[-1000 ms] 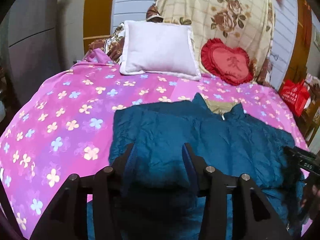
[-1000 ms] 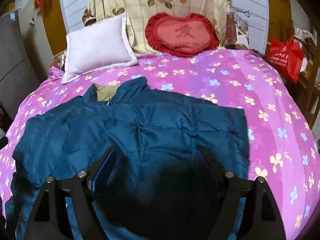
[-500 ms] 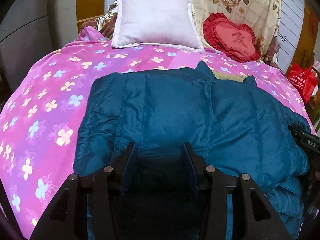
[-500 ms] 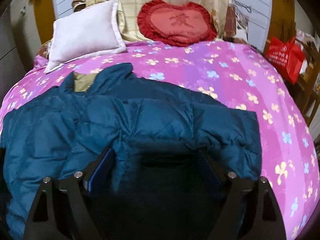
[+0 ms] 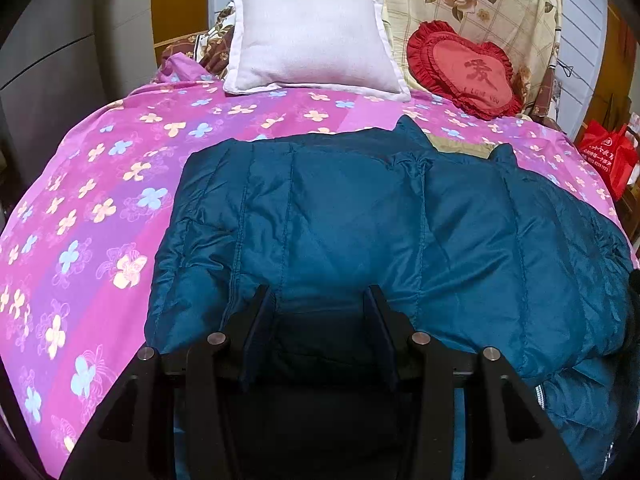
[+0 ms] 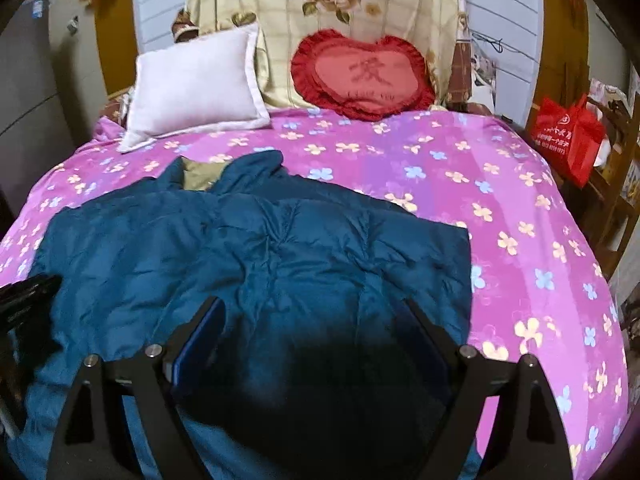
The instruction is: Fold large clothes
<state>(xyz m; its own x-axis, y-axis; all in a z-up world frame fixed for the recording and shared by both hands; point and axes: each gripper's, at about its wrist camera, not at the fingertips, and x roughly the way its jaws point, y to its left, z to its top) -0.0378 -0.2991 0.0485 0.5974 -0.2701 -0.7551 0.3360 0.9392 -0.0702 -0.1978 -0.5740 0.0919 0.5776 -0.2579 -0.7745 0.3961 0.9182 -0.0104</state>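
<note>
A dark teal padded jacket (image 5: 360, 220) lies spread on the pink flowered bed sheet (image 5: 100, 200), collar toward the pillows, olive lining showing at the neck. My left gripper (image 5: 316, 304) sits low on the jacket's near edge. Its fingers are partly closed and fabric fills the gap between the pads. My right gripper (image 6: 314, 312) hovers over the near right part of the jacket (image 6: 280, 260), jaws spread wide, pads clear of the cloth. The left gripper's black body (image 6: 24, 300) shows at the left edge of the right wrist view.
A white pillow (image 5: 312, 40) and a red heart cushion (image 5: 464, 68) lean against a floral blanket at the head of the bed. A red bag (image 6: 568, 140) hangs by wooden furniture on the right. Grey cabinets stand on the left.
My left gripper has sunk toward the jacket, which now looms larger in its view. The right gripper's jaws have spread a little wider over the cloth.
</note>
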